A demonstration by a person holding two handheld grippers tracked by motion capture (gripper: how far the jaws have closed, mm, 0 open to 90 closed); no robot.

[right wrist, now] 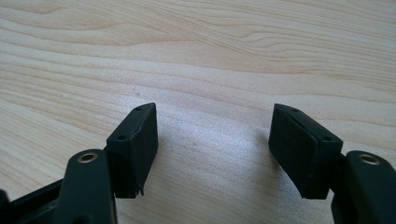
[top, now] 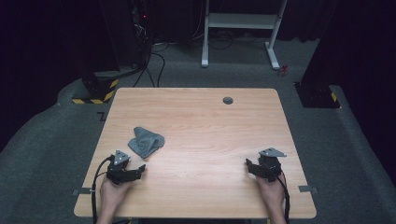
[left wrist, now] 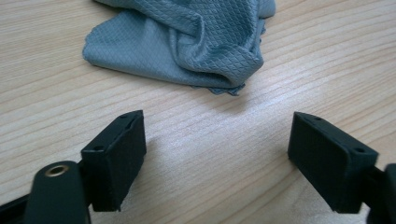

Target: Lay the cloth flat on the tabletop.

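Note:
A crumpled grey cloth [top: 146, 141] lies on the left half of the wooden table [top: 205, 126]. My left gripper [top: 140, 169] rests on the table just in front of it, held by a hand near the front edge. In the left gripper view the cloth [left wrist: 187, 42] lies a short way beyond the left gripper [left wrist: 217, 119], whose jaws stand wide open over bare wood. My right gripper [top: 249, 164] rests near the front right, far from the cloth. In the right gripper view the right gripper [right wrist: 213, 112] is open with nothing but wood between its jaws.
A small grey round cap [top: 228, 100] sits in the tabletop near the far edge. Beyond the table stand a white desk frame [top: 240, 28] and a yellow-and-black striped base [top: 95, 91] on grey carpet. Cables trail from both grippers over the front edge.

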